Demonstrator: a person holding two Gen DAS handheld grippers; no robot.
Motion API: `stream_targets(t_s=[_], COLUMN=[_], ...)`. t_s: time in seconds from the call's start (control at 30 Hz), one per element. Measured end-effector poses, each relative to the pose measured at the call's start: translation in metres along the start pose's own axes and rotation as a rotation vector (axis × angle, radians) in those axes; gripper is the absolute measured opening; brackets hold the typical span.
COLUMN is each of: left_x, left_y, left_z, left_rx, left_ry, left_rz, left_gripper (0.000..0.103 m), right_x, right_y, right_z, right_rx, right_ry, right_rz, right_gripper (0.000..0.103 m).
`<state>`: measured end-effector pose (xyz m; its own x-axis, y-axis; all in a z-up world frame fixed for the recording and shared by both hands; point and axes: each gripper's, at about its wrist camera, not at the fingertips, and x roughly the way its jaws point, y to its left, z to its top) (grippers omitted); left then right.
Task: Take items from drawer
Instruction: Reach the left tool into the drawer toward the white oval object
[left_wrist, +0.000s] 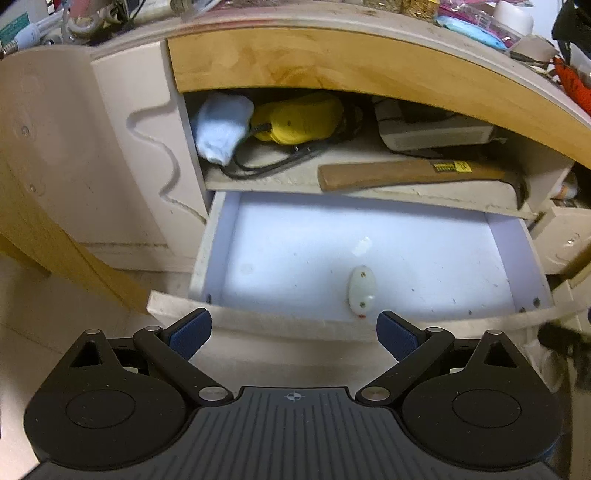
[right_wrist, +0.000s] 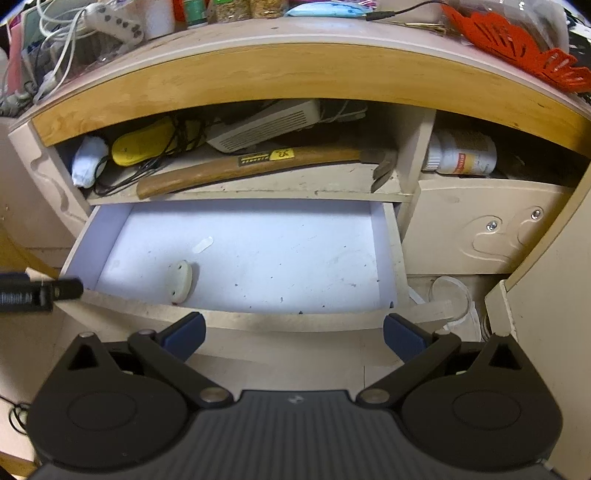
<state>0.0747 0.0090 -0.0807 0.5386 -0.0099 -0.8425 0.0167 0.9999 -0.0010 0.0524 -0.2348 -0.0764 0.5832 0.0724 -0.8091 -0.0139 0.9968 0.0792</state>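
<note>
Two claws, both spread wide & holding nothing: left claw (left_wrist: 294, 334) and right claw (right_wrist: 294, 332) hover just outside the drawer (left_wrist: 236, 243) front. 1 white oval item (left_wrist: 361, 291) lies near the front wall, 1 small clear scrap (left_wrist: 362, 246) behind it. Best approach, imo: left claw drops straight over the oval, pads across its narrow width, avoiding the front wall.

Open drawer (left_wrist: 236, 236), white oval piece (left_wrist: 361, 291)
</note>
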Motion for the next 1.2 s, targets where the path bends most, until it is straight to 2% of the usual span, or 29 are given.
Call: stream_targets(t_s=[0.2,0.43,0.63,0.93,1.2], left_x=[0.005,0.024,0.047,0.069,0.082], left_y=[0.003,-0.001,-0.003,-0.02,-0.031], left_z=[0.016,0.04,0.056,0.085,0.103], left_rx=[-0.019,0.003,-0.004,0.055,0.048], left_ry=[0.031,0.163,0.313,0.444,0.493], left_rz=[-0.014,-0.032,-0.035,-0.041,-0.047], left_gripper=[0.099,0.099,0.099,0.099,0.099], right_x=[0.001,0.001,0.002,0.008,0.013], right_y=[0.003,0.003,0.004,0.007,0.011], right_z=[0.001,0.002,0.001,0.001,0.0], right_rx=[-0.01,0.003,-0.002,-0.018,-0.033], right_ry=[0.002,0.015,0.025,0.051,0.071], right_rz=[0.002,-0.002,-0.002,0.003,0.004], right_gripper=[0.103,0.103,0.103,0.103,0.103])
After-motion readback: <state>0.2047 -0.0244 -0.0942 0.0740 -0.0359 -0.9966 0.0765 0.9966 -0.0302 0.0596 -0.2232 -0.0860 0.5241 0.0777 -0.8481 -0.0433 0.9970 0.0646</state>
